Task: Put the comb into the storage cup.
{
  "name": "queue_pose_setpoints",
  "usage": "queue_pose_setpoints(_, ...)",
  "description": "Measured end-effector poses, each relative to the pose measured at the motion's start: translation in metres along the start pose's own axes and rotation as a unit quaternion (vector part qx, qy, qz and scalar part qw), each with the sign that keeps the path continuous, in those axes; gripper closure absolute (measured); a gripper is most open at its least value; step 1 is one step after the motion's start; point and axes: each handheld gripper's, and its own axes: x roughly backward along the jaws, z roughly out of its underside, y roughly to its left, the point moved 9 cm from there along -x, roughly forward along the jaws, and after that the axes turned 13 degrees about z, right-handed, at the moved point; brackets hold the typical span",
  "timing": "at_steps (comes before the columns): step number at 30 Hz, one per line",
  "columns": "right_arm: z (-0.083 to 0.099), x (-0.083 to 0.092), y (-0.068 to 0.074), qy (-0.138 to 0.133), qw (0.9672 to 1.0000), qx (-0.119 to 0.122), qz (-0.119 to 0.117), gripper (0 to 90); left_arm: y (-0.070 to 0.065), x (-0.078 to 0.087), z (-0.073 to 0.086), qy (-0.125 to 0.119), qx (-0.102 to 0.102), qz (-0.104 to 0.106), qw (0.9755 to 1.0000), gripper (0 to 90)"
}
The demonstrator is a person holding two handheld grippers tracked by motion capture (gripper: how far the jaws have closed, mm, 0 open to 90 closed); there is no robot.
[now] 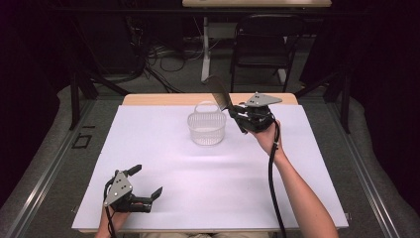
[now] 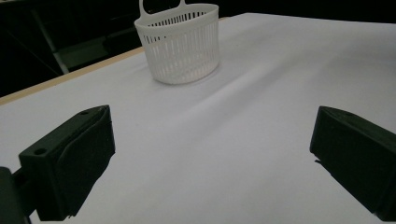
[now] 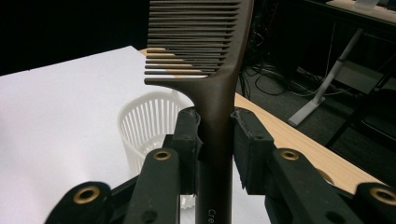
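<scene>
Left gripper rests at seven o'clock, jaws wide and empty, clear of the work. Basket stands upright at centre. Right gripper clamps the comb by its handle at one o'clock, teeth up, seemingly lining up a drop into the basket.

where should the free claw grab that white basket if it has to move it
Probably by the handle loop of the slotted basket, coming from straight above: it stands upright on the white sheet and the loop rises above the rim. The left claw is open and empty.
</scene>
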Motion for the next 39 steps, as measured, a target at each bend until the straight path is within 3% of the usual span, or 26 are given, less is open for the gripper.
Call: queue_pose_setpoints(39,-0.011,-0.018,0.000,-0.027,0.9996,0.007,0.005,72.6,0.000,-0.001,0.000,0.001,-0.001,0.000,1.0000,0.2)
